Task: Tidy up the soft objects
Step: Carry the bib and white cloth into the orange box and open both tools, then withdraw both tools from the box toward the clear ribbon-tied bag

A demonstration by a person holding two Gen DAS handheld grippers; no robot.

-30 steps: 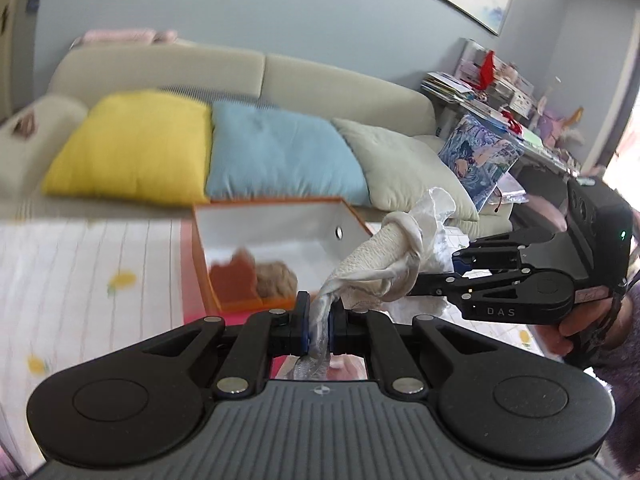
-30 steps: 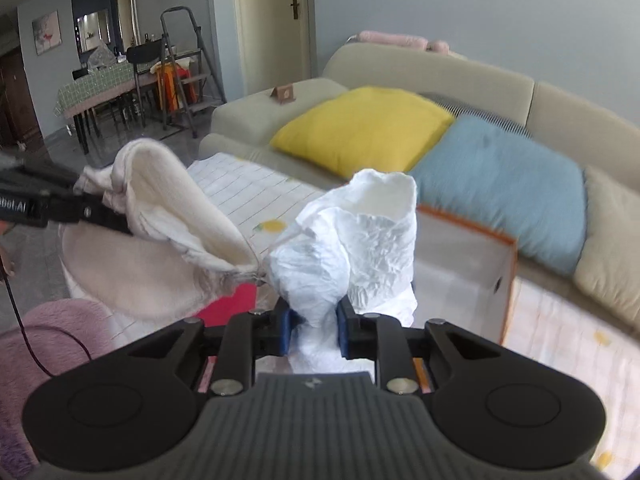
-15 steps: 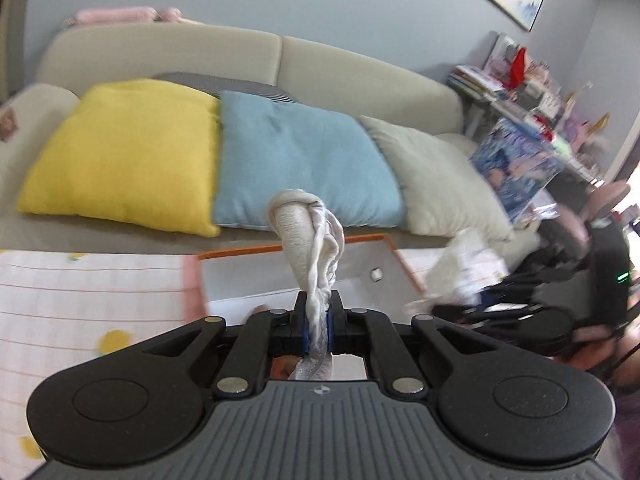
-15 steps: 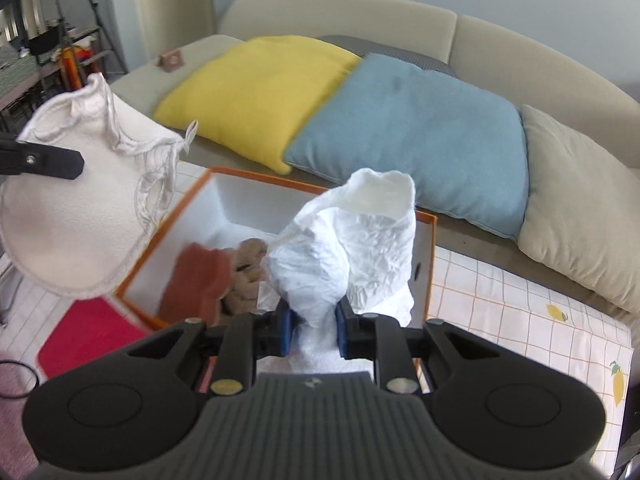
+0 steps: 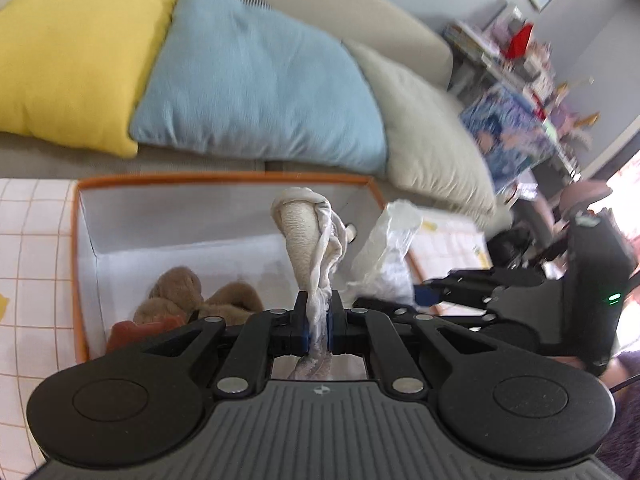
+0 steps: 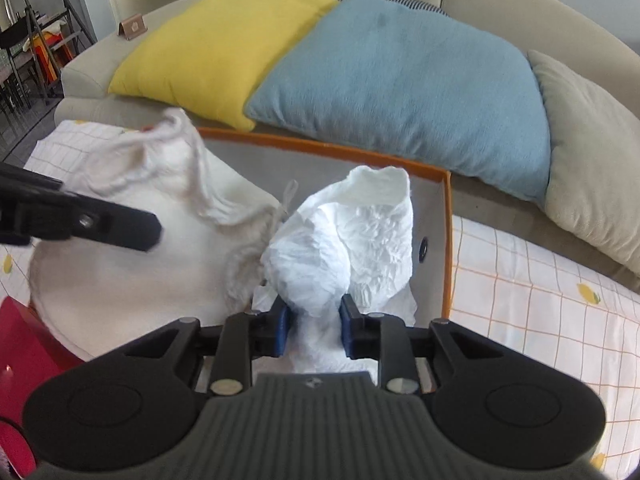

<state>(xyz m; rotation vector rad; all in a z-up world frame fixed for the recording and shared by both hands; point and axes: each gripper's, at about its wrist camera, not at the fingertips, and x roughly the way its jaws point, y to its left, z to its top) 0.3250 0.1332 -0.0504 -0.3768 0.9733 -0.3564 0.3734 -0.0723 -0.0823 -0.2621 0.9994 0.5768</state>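
Item in hand: two soft pieces going into the orange-rimmed storage box (image 5: 76,264), which is sitting on the checked cloth (image 6: 540,300) in front of the sofa cushions (image 5: 256,80). I am holding the left gripper (image 5: 318,322) over the box with its jaws pinched narrow on a cream bib (image 5: 310,240); the fabric is standing up in a twisted roll above the pads, and in the right wrist view its broad round part is hanging over the near left side of the box. I am holding the right gripper (image 6: 313,320) over the box's right half, and its jaws are opening around a crumpled white diaper (image 6: 352,236); the diaper is sitting between the blue pads and, as far as I can tell, the pads are still touching its sides. Already inside the box: a brown plush toy (image 5: 180,292) and a rust-coloured piece (image 5: 140,330) at the near left corner. To do this step well, I am judging that each piece should be well inside the rim before its jaws let go, the diaper toward the bare right floor of the box and the bib beside the plush, so nothing drapes over the orange edge. The bib is wide and floppy, so I would lower it further before releasing.
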